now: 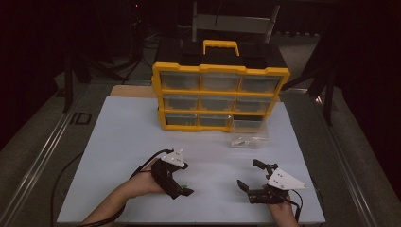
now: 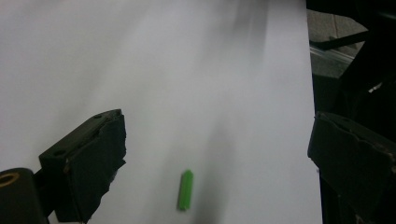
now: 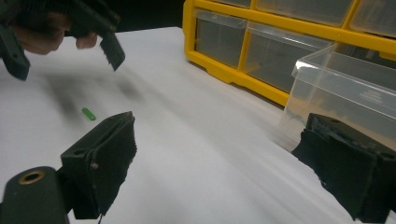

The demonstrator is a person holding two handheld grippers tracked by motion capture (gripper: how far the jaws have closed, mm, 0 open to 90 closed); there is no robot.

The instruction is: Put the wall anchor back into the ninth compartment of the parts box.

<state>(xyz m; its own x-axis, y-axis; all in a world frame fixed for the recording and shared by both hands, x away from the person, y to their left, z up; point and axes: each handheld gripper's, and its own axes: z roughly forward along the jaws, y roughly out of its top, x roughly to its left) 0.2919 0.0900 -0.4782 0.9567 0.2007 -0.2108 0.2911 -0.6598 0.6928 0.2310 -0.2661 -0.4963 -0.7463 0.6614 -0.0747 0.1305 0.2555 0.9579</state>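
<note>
Plug point(image 2: 185, 190) lies loose on the sheet point(image 1: 123, 142) — left gripper point(image 2: 215, 154) wide above it, right gripper point(image 3: 224, 158) wide too; pickup and drawer point(image 1: 249, 132) drop remain.

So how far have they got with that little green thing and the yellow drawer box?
Done: one clear drawer is out of the yellow organizer and sits on the white board in front of it. In hand: the left claw hangs open over the green plug, which lies loose on the board, not gripped. The right claw is open and holds nothing. Left, probably: picking up the plug and stowing it in the drawer.
</note>
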